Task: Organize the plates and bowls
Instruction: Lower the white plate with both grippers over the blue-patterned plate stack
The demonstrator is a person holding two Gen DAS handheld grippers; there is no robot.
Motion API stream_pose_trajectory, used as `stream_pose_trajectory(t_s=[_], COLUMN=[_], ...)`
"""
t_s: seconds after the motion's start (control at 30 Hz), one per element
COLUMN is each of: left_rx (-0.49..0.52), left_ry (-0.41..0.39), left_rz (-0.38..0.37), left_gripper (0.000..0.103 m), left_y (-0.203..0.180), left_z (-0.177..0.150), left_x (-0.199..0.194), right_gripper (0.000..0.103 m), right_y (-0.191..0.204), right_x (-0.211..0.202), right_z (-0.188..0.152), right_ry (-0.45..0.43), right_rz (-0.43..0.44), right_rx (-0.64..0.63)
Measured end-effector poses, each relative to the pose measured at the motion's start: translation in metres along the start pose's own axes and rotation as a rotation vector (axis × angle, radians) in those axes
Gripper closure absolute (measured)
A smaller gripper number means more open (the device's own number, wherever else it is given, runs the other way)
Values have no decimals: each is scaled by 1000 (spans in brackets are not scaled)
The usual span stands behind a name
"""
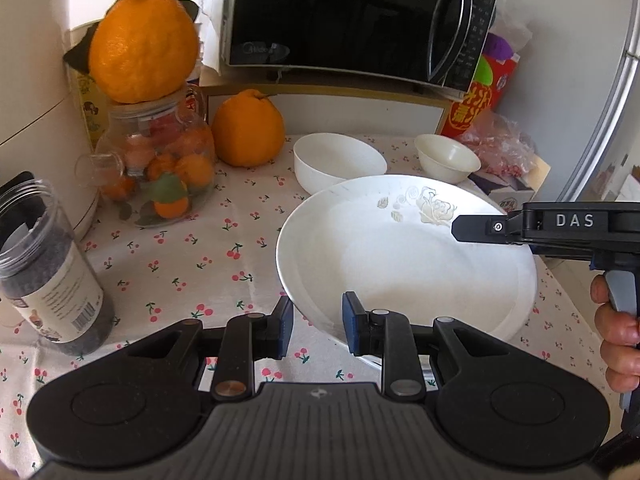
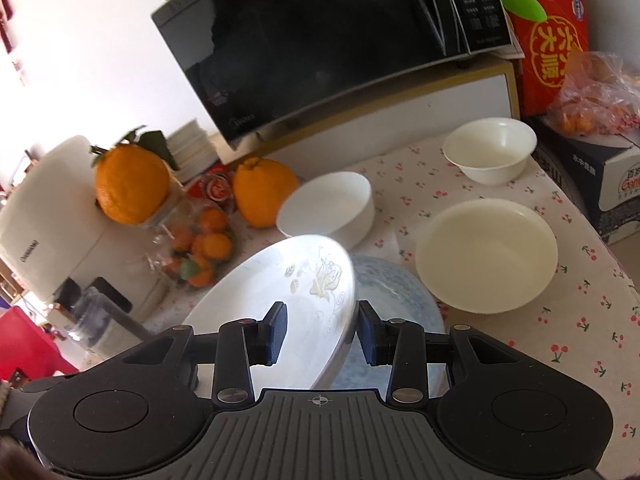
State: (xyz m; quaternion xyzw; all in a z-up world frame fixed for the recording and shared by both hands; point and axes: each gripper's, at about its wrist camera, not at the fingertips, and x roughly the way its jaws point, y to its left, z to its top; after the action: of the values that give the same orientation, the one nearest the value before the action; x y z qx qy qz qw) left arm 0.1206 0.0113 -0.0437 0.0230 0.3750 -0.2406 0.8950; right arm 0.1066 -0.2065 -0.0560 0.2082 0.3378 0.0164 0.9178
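A white plate [image 1: 400,264] with an embossed rose hangs tilted above the cherry-print tablecloth [image 1: 208,248]. My left gripper [image 1: 318,326] is shut on its near left rim. My right gripper [image 2: 322,332] is shut on the opposite rim of this plate [image 2: 272,288], and it reaches in from the right in the left wrist view [image 1: 460,228]. Just under the raised plate lies a blue-grey plate [image 2: 392,292]. Behind stand a deep white bowl [image 1: 336,160] [image 2: 332,208] and a small white bowl [image 1: 446,156] [image 2: 490,148]. A shallow cream bowl [image 2: 486,252] sits to the right.
A black microwave [image 1: 340,20] stands on a shelf at the back. At the left are a glass jar of small oranges [image 1: 160,168] topped by a big orange [image 1: 144,44], another orange [image 1: 248,128] and a plastic jar [image 1: 52,272]. A red box [image 2: 548,36] and boxes sit right.
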Motion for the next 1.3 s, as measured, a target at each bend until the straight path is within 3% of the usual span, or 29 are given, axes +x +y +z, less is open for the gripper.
stream_pose_trajectory(t_s=[0.27, 0.77, 1.3], left_rx=[41, 117, 115], left_ry=[21, 62, 67], left_rz=[16, 32, 36], left_gripper=[79, 79, 79], left_y=[-12, -24, -26], left_z=[0, -6, -6], left_x=[9, 20, 23], right_gripper=[66, 66, 65], right_y=[-13, -10, -2], right_x=[9, 24, 25], right_z=[-1, -10, -6], right_ry=[54, 133, 139], right_rz=[-40, -140, -184], right_rx=[-6, -133, -185])
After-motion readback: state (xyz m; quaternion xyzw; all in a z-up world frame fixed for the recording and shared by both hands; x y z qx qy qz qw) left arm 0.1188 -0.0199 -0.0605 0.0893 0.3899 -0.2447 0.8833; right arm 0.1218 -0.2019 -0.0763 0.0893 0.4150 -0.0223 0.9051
